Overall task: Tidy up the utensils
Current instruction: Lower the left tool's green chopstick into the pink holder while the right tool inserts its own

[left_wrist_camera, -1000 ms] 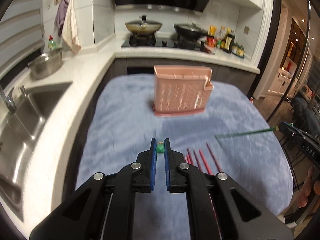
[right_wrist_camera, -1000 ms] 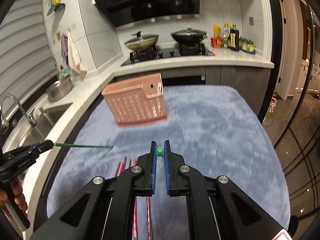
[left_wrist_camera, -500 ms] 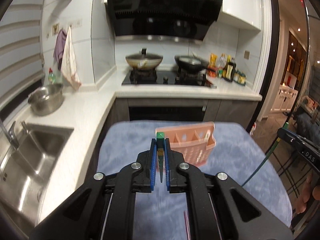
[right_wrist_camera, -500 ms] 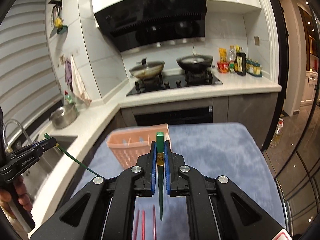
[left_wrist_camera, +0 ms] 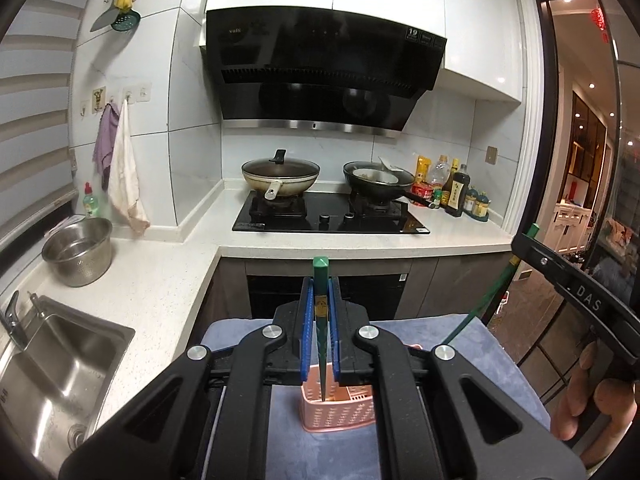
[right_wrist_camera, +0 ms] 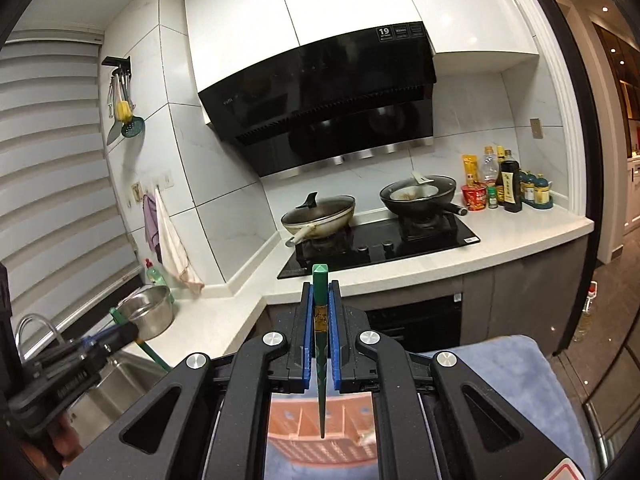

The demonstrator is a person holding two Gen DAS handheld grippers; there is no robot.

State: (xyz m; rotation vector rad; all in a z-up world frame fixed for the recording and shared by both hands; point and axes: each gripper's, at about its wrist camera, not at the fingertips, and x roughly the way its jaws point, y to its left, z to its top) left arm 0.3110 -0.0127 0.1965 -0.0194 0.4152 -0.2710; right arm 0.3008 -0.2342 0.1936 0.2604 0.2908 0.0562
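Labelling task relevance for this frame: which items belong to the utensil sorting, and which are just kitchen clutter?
In the job:
- left gripper, shut on a green chopstick
- right gripper, shut on a second green chopstick
- pink utensil basket on the blue cloth

Lying about:
- lidded pan
- black wok
- steel colander
- sink
- sauce bottles
- hanging towels

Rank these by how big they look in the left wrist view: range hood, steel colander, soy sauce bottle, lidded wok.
1. Range hood, by far the largest.
2. Lidded wok.
3. Steel colander, close to the wok; it sits nearer the camera, so their order is unsure.
4. Soy sauce bottle, smallest.
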